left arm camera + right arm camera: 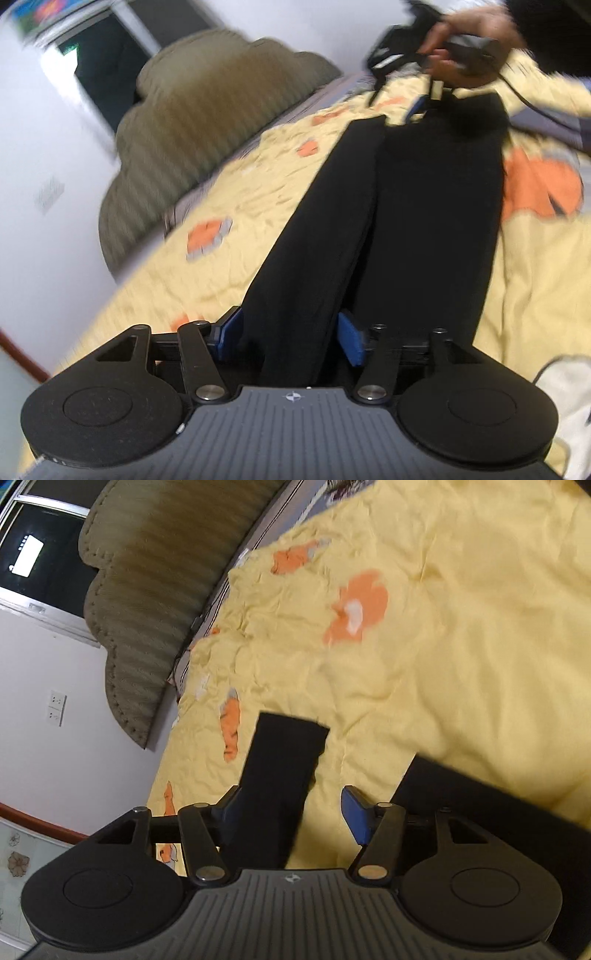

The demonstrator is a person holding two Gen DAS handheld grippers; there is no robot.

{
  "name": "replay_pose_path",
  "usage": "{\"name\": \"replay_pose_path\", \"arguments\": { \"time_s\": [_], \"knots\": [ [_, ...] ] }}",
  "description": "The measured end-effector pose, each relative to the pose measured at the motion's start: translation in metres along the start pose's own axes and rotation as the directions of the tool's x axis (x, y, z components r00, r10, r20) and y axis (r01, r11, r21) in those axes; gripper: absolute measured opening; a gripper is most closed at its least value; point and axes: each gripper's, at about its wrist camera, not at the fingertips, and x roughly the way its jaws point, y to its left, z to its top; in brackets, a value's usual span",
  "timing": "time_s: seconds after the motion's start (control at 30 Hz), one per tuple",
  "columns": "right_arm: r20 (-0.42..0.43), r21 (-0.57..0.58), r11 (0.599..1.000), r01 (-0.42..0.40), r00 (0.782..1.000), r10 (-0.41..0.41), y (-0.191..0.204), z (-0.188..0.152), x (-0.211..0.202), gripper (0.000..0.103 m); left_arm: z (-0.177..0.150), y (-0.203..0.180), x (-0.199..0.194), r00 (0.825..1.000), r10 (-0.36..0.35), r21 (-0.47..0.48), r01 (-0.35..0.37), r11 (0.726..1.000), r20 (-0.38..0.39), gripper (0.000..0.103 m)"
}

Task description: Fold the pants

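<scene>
Black pants (pixel 417 206) lie stretched lengthwise on a yellow bedspread (pixel 236 206) with orange flowers. My left gripper (pixel 291 336) has its blue pads wide apart, with one end of the pants running between them; no pinch shows. At the far end the right gripper (pixel 428 92), held by a hand, sits at the other end of the pants. In the right wrist view, my right gripper (pixel 295 816) is open; a black pant leg end (pixel 280 775) lies between its fingers, close to the left finger, and another black part (pixel 480 812) lies to the right.
A brown padded headboard (pixel 192 122) stands along the bed's left side against a white wall. A dark window (pixel 33 554) and a wall socket (pixel 57 709) are to the left. The bedspread (pixel 461 635) stretches wide to the right.
</scene>
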Motion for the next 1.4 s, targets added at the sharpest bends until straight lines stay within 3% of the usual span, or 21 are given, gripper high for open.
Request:
{"name": "replay_pose_path", "arguments": {
  "time_s": [0.07,0.13,0.17,0.2,0.23,0.27,0.33,0.53,0.67,0.77,0.9,1.07,1.27,1.4],
  "knots": [
    [0.008,-0.003,0.999,-0.037,0.999,0.037,0.001,-0.002,0.010,0.058,0.002,-0.002,0.006,0.999,-0.040,0.019,0.040,0.999,-0.014,0.060],
    [0.034,-0.040,0.999,-0.015,0.999,0.017,0.009,-0.002,0.017,0.052,0.002,0.001,0.015,0.996,-0.085,-0.017,0.084,0.996,-0.040,0.044],
    [0.049,-0.059,0.998,-0.003,0.999,0.006,0.013,-0.001,0.019,0.029,0.004,0.005,0.020,0.993,-0.104,-0.044,0.101,0.994,-0.055,0.040],
    [0.053,-0.071,0.997,0.015,0.999,-0.011,0.015,0.000,0.021,0.016,0.005,0.008,0.023,0.992,-0.114,-0.066,0.110,0.992,-0.062,0.035],
    [0.065,-0.069,0.997,0.030,0.998,-0.025,0.014,0.000,0.021,0.006,0.006,0.010,0.025,0.991,-0.117,-0.082,0.112,0.990,-0.061,0.024],
    [0.084,-0.068,0.997,0.026,0.996,-0.021,0.014,-0.001,0.017,0.004,0.007,0.013,0.026,0.992,-0.114,-0.092,0.108,0.990,-0.058,0.019],
    [0.122,-0.100,0.995,0.016,0.993,-0.004,0.016,-0.004,0.005,0.004,0.009,0.018,0.024,0.993,-0.109,-0.114,0.104,0.988,-0.041,0.011],
    [0.180,-0.135,0.990,-0.041,0.982,0.066,0.030,0.004,-0.034,0.004,0.012,0.038,0.020,0.995,-0.096,-0.218,0.101,0.971,0.032,0.011],
    [0.246,-0.184,0.981,-0.060,0.964,0.105,0.037,-0.001,-0.080,0.004,0.018,0.043,0.001,0.981,-0.166,-0.230,0.184,0.956,0.095,0.011],
    [0.267,-0.180,0.984,0.009,0.963,0.040,0.014,-0.015,-0.110,0.004,0.016,0.034,-0.007,0.955,-0.282,-0.210,0.296,0.932,0.095,0.011],
    [0.243,-0.087,0.992,0.090,0.968,-0.067,-0.038,-0.036,-0.130,0.004,0.011,0.014,-0.013,0.930,-0.359,-0.147,0.366,0.919,0.075,0.011],
    [0.253,-0.016,0.996,0.092,0.964,-0.085,-0.069,-0.058,-0.150,0.004,0.007,0.006,-0.018,0.922,-0.383,-0.129,0.388,0.913,0.061,0.011],
    [0.254,-0.063,0.987,0.149,0.958,-0.129,-0.064,-0.061,-0.149,0.004,-0.003,0.006,-0.018,0.915,-0.402,-0.142,0.401,0.905,0.024,0.010],
    [0.270,-0.100,0.977,0.187,0.951,-0.154,-0.061,-0.066,-0.151,0.004,-0.003,0.010,-0.023,0.905,-0.423,-0.178,0.423,0.888,0.043,0.010]
  ]
}}
